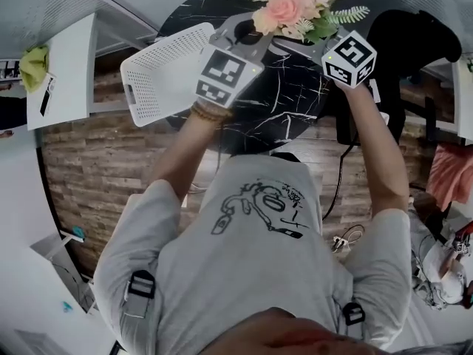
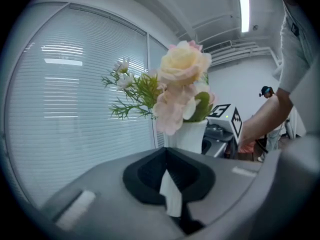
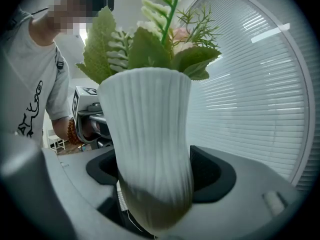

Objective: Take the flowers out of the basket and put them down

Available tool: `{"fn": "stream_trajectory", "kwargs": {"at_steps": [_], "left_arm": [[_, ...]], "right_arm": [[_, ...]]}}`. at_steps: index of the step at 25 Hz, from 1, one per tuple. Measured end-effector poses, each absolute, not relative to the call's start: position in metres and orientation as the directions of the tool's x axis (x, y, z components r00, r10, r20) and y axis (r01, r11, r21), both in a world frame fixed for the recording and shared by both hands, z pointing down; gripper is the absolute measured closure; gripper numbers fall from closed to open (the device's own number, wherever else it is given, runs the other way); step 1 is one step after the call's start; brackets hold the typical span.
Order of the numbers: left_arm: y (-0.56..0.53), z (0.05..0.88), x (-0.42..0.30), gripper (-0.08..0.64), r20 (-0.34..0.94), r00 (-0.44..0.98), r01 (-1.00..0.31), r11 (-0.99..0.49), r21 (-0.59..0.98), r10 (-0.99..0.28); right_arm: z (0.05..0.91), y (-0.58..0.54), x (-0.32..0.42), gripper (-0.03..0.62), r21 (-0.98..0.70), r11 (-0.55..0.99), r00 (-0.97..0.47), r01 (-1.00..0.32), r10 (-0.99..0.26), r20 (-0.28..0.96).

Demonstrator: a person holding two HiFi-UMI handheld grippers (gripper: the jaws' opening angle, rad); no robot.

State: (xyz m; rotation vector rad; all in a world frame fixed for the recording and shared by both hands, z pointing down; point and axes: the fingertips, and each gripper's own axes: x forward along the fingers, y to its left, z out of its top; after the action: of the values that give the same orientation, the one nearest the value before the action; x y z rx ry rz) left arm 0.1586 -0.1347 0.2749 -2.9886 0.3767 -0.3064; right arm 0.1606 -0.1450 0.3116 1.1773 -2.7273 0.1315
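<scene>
A bunch of pink and cream flowers (image 1: 292, 6) with green sprigs stands in a white ribbed vase (image 3: 150, 144), held up over the far side of the black marble table (image 1: 288, 102). My right gripper (image 3: 160, 171) is shut on the vase's lower body, which fills that view. My left gripper (image 2: 167, 156) is just left of the vase (image 2: 192, 134), jaws shut, with a thin white strip showing between the pads; the blooms (image 2: 182, 84) rise beyond it. The white perforated basket (image 1: 162, 69) lies on the table's left, apart from the flowers.
White window blinds (image 2: 75, 99) close off the far side. A black chair (image 1: 414, 43) stands right of the table. A white desk with a yellow-green cloth (image 1: 33, 65) is at far left. Cables lie on the wood floor (image 1: 347, 235) near the person's right arm.
</scene>
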Motion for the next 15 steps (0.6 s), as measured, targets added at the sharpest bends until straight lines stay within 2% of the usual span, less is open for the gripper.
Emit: {"fn": "stream_trajectory", "kwargs": {"at_steps": [5, 15], "left_arm": [[-0.124, 0.277, 0.188, 0.557, 0.192, 0.959, -0.184, -0.973, -0.138, -0.208], [-0.121, 0.291, 0.2, 0.558, 0.208, 0.958, -0.18, -0.978, -0.11, -0.199]], "right_arm": [[0.313, -0.135, 0.19, 0.192, -0.018, 0.65, -0.641, -0.76, -0.744, 0.187], [0.327, -0.129, 0.201, 0.192, -0.023, 0.642, -0.633, -0.767, -0.749, 0.195]]}}
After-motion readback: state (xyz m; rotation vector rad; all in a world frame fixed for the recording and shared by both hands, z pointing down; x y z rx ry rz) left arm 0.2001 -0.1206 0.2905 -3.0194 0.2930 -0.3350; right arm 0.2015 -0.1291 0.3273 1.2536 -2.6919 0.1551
